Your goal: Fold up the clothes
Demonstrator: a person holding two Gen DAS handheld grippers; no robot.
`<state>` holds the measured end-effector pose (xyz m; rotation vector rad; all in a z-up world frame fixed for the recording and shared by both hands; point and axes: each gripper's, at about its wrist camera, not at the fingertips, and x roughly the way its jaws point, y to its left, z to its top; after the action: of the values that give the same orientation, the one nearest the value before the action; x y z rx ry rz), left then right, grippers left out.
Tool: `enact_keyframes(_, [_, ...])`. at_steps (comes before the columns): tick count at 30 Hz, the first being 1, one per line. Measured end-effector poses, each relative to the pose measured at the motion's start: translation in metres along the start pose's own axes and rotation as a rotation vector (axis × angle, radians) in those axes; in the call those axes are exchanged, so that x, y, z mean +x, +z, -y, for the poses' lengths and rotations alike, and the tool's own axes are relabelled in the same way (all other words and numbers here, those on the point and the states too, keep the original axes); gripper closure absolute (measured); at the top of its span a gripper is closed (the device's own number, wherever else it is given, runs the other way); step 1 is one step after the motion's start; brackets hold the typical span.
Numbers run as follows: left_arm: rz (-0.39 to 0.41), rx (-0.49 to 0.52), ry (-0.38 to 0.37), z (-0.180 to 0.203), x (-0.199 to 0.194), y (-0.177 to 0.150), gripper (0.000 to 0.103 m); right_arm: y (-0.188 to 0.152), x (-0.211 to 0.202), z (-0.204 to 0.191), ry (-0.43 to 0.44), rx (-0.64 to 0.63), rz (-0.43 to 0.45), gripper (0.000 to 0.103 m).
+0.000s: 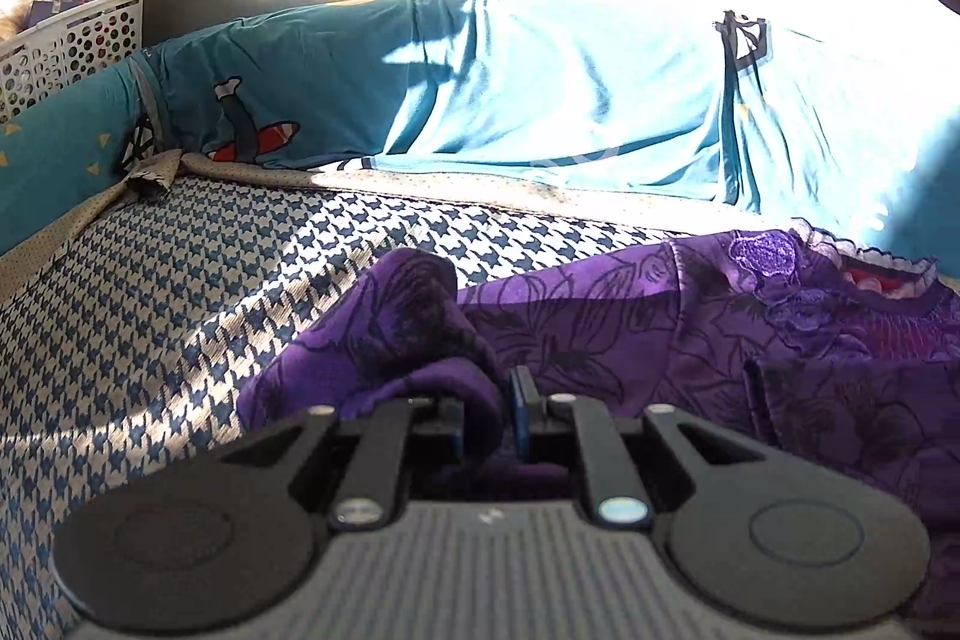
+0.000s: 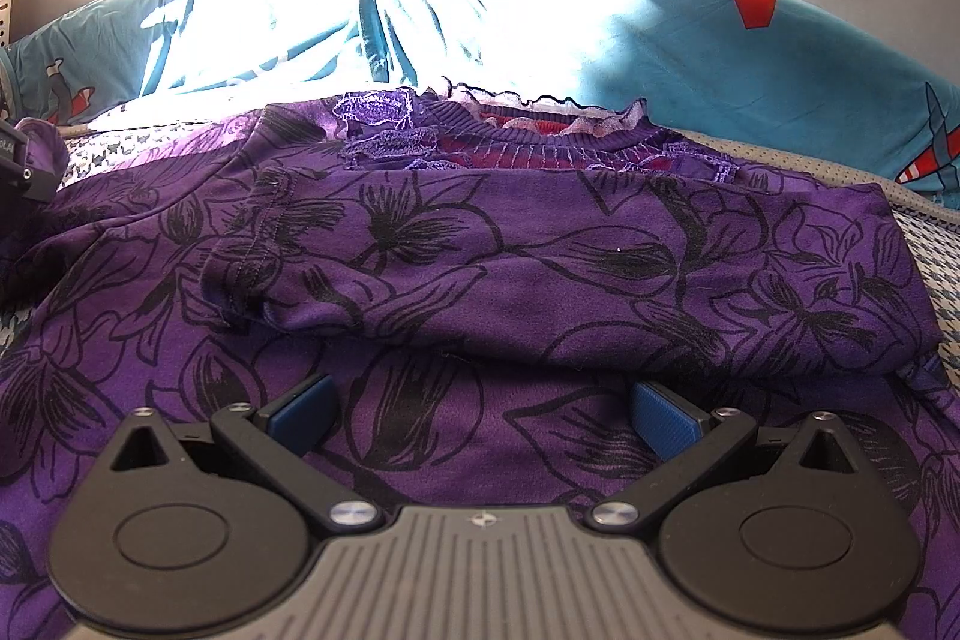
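Left tool: I see my left tool [image 1: 489, 415] clamped on a bunched fold of the purple top [image 2: 480, 244]; the cloth rises in a hump just above the blue pads [image 1: 521, 403] and hides most of the left-hand pad.
Right tool: my right tool [image 2: 483, 415] stands wide and holds nothing; both blue pads are just above the flat purple cloth, and I cannot tell if they touch it.
Purple top: it lies on the bed cover [image 1: 180, 292], with a black flower print, a ribbed neck with lace [image 2: 528, 139] at the far side and one sleeve [image 2: 540, 268] folded across the chest.
Cut off: the lower part of the top goes under the right tool body and out of the picture, so I cannot see its hem.
Hard to see: the far part of both views is burnt white by strong sunlight; the wall there is not readable.
Teal bedding: teal cushions [image 1: 312, 82] with red, white and black figures stand along the far edge of the bed; the figures are partly hidden by folds.
Basket: a white perforated basket [image 1: 72, 46] is at the far left, its content unclear.
Writing: at the left edge of the right wrist view a dark part of the other tool [image 2: 15, 166] carries small white letters, too cut off to read.
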<state>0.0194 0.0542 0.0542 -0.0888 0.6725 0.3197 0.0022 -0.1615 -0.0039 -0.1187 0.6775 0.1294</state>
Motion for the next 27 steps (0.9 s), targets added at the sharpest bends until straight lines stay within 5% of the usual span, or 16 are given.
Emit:
enact_keyframes(19, [0.091,0.186,-0.194,0.055,-0.049,0.048,0.090,0.000,0.000,-0.001,0.000,0.000,0.001,0.000])
enact_keyframes(23, [0.000,0.114,-0.226,0.032,-0.038,0.047,0.082,0.000,0.000,-0.001,0.000,0.000,0.000,0.000])
enact_keyframes(27, [-0.102,0.050,-0.141,-0.004,-0.012,0.033,0.072,0.000,0.000,-0.001,0.000,0.000,0.002,0.000])
